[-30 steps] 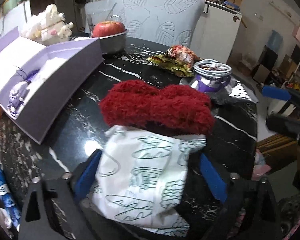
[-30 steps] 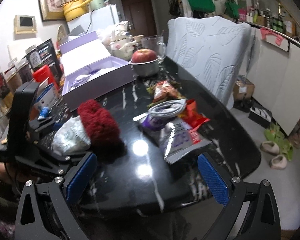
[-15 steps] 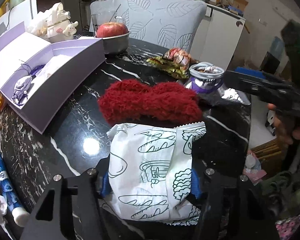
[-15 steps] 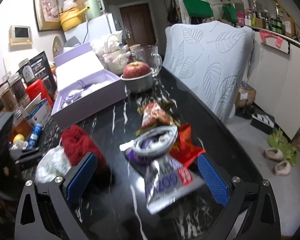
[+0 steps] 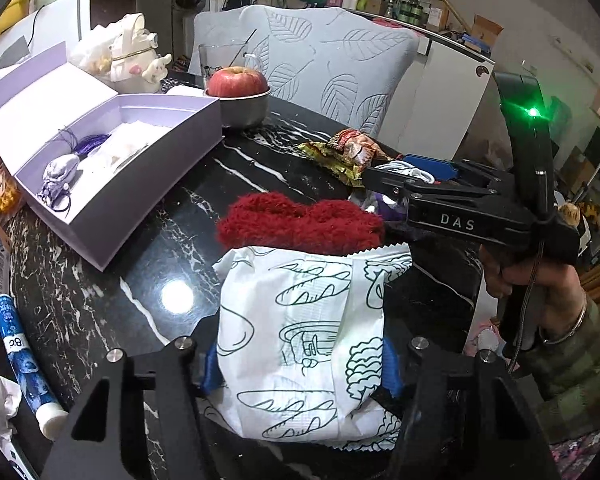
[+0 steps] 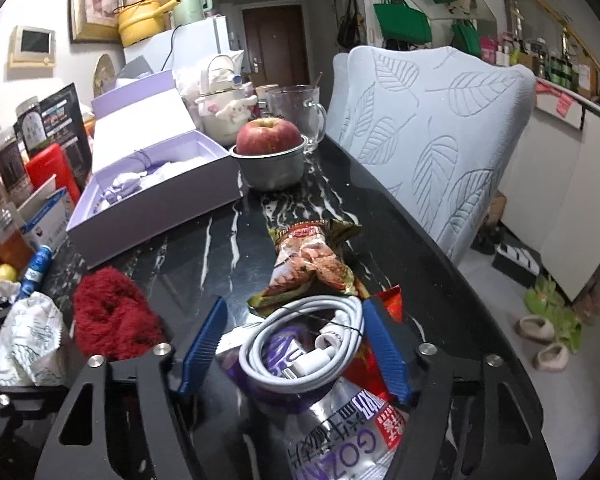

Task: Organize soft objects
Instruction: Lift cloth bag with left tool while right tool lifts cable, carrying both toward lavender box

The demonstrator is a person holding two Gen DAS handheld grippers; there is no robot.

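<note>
A cluttered room frames a black marble-patterned table (image 5: 80, 304), with a leaf-embossed chair cover (image 5: 332, 64) behind its far edge. Taking the red fuzzy bundle (image 5: 300, 222) near the table's middle as the landmark: to its left and further back lies an open lilac box (image 5: 112, 184), and beyond that box's right end a metal bowl (image 5: 246, 108) holds an apple (image 5: 238, 82). Just in front of the bundle, touching it, sits a white printed packet (image 5: 300, 328); the left gripper (image 5: 300, 364) has its blue pads pressed against both sides of the packet, clamped on it. To the bundle's right a brown snack wrapper (image 6: 312, 260) lies on the table, and nearer the camera a coiled white cable (image 6: 304, 340) rests on a purple pouch (image 6: 280, 392) above a silver foil bag (image 6: 336, 436). The right gripper (image 6: 294, 344) brackets the coil, partly closed, with each blue pad at or just beside the coil's edge; whether they actually grip it cannot be told.
</note>
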